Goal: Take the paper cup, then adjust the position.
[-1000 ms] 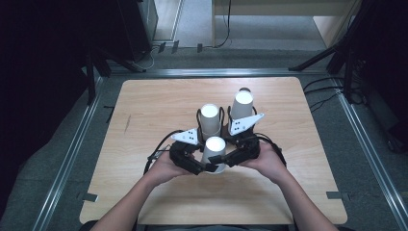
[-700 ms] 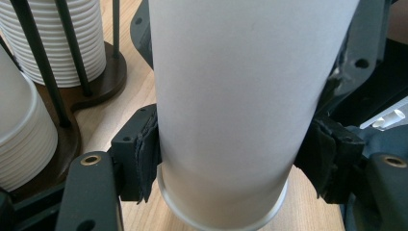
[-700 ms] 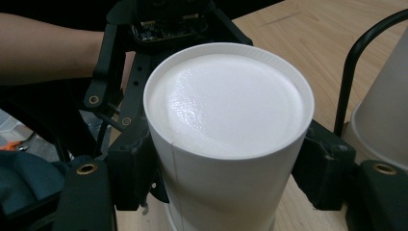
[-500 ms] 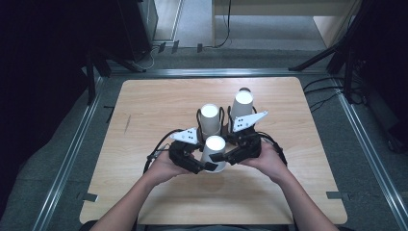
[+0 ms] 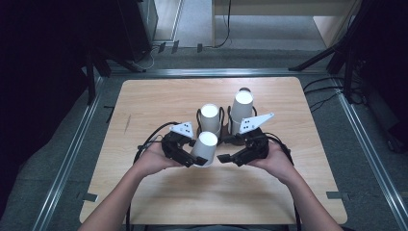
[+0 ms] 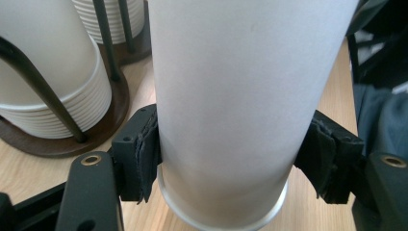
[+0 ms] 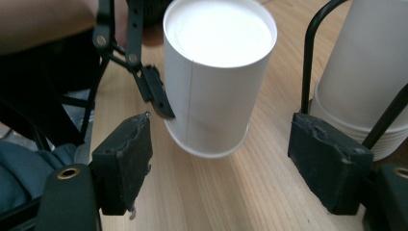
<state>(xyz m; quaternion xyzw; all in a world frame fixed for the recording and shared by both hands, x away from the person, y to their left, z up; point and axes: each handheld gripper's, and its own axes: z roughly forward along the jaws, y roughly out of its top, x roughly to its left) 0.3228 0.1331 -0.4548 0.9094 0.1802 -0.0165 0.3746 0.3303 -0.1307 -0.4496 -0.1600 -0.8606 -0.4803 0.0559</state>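
High view, itemised: one inverted paper cup [image 5: 206,147] sat at the table's [image 5: 144,101] near centre, clamped low by the left gripper [image 5: 190,155], probably to steady it. Right gripper [image 5: 227,157] stood beside it, jaws spread, holding nothing. Behind were two wire holders, each with one stack [image 5: 210,118] of cups; second stack [image 5: 242,107] taller.

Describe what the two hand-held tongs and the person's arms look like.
Both tongs are black. The left tongs and right tongs each carry a grey three-cornered plate dotted with small dark marks, and a black cable loops off behind each. Seen close in the right gripper view, the jaws end in blocky black pads with frayed, worn edges, pinned by brass-coloured rivets. The forearms are bare, with no sleeves showing.
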